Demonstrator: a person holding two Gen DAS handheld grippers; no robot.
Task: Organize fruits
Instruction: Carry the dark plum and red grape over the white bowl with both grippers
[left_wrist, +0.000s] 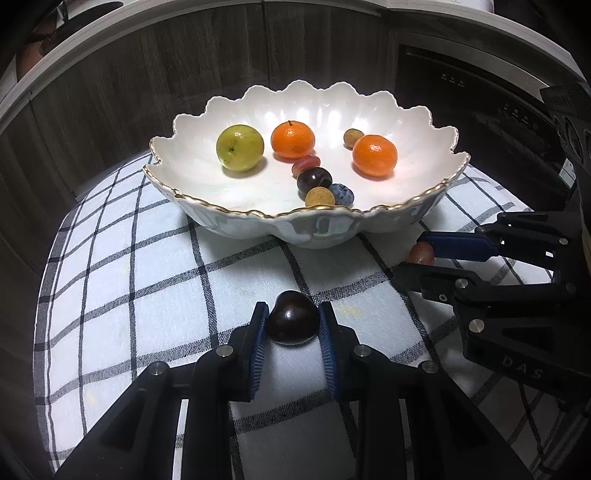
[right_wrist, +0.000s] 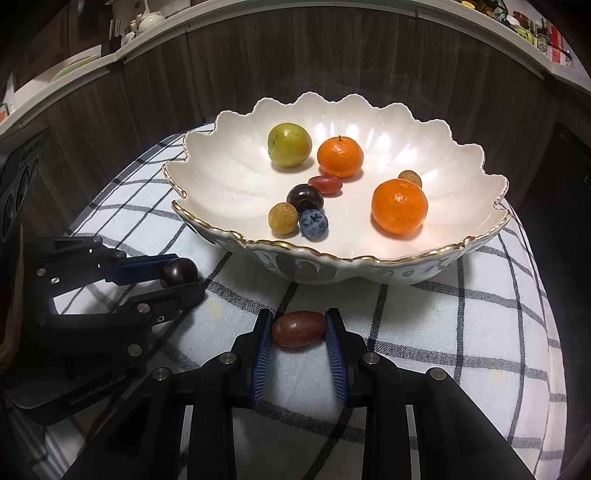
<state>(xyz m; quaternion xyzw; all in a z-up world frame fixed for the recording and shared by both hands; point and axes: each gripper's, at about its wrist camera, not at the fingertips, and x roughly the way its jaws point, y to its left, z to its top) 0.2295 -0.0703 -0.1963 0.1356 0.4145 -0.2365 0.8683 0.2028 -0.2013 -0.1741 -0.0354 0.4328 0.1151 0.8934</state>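
Pinching fruit in both grippers, the bowl (left_wrist: 306, 236) lying just beyond, farther from the cameras.
Left gripper (left_wrist: 292, 319) clamps a dark cherry (left_wrist: 292, 318); right gripper (right_wrist: 299, 326) clamps a reddish oval grape (right_wrist: 299, 328), long axis crosswise.

Checked cloth (left_wrist: 147, 266) over the surface, white scalloped bowl (left_wrist: 314, 232), dark cherry (left_wrist: 291, 317), reddish grape (right_wrist: 299, 328)

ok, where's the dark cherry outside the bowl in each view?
Left wrist: dark cherry low centre, clamped in the left gripper on the cloth.
Right wrist: same cherry at far left, between the left gripper's fingertips.
Shared landmark: the blueberry near the bowl's front rim.
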